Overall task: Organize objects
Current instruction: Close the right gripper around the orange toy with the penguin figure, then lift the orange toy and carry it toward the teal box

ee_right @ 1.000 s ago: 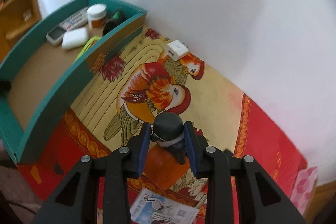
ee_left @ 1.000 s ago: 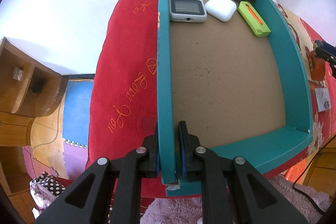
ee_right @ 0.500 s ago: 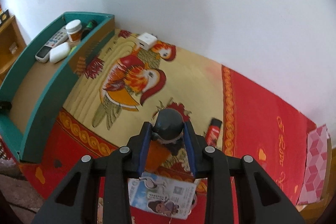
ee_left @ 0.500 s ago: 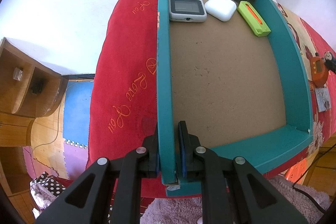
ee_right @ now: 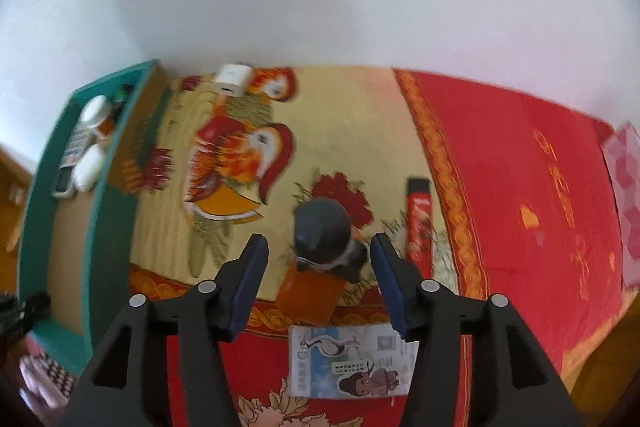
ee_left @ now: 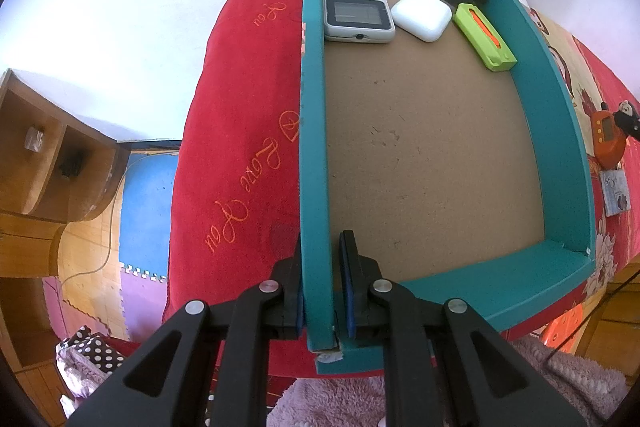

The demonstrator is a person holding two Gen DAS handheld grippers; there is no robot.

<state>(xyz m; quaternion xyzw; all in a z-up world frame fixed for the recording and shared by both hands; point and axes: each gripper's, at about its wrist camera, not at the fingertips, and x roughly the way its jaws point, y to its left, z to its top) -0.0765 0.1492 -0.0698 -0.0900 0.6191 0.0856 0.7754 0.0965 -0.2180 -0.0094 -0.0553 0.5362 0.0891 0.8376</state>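
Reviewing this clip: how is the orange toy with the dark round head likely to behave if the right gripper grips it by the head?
The orange toy probably slips: its head looks domed and glossy between the right gripper's opening jaws, pads clear of it. It seems small, rigid, probably light. The body may swing below a head grip.

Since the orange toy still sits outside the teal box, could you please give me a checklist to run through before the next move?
1. Left gripper clamped on the teal box wall: ok.
2. Bare floor free in the box for another item: ok.
3. Right gripper jaws opening, orange toy between them, pads clear of it: ok.
4. Toy resting on the cloth, not held: ok.
5. Toy stable where it rests: cannot tell.
6. Red stick and card beside the toy, close to the fingers: not ok.
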